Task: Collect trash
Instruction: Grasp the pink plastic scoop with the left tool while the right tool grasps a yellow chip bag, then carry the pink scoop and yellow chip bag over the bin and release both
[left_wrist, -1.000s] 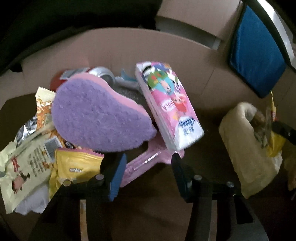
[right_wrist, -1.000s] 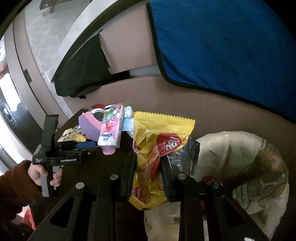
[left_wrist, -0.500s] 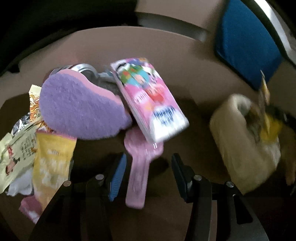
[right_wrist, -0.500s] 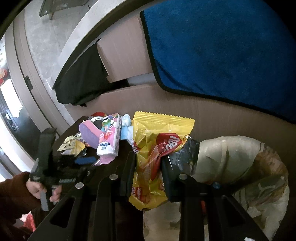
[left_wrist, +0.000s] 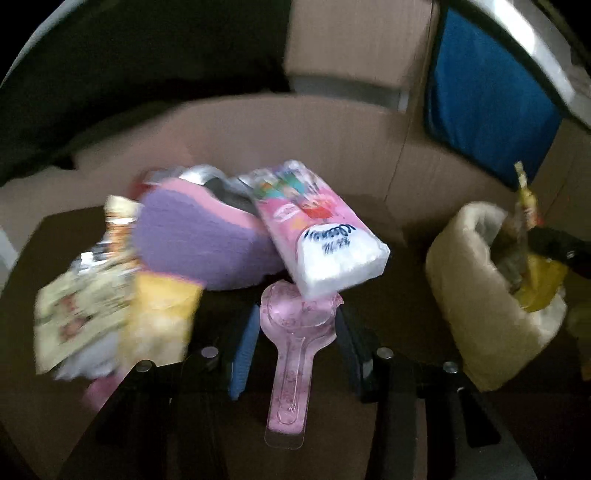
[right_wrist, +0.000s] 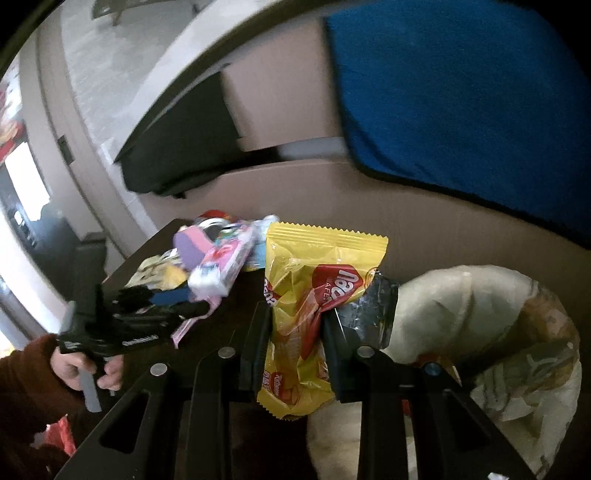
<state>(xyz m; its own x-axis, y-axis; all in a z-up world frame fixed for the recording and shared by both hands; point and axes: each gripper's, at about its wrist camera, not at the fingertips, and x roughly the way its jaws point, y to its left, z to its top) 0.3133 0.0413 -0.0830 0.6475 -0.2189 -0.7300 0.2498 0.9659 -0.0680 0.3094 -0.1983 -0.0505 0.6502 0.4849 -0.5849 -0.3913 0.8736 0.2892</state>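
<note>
Left wrist view, blurred: the left hand-held gripper (left_wrist: 295, 332) has just been closing on a pink plastic blister pack (left_wrist: 291, 350) lying on the dark bench (left_wrist: 399, 280); whether the pads already press it I cannot tell. A pink tissue pack (left_wrist: 325, 229) rests on the blister's far end, so lifting could drag it and the purple sponge (left_wrist: 199, 236) along. Right wrist view: the right hand-held gripper (right_wrist: 295, 336) is clamped on a yellow wafer wrapper (right_wrist: 310, 295) beside the open cream trash bag (right_wrist: 461, 332). Held mid-length, the floppy wrapper might catch the bag's rim and drop outside.
</note>
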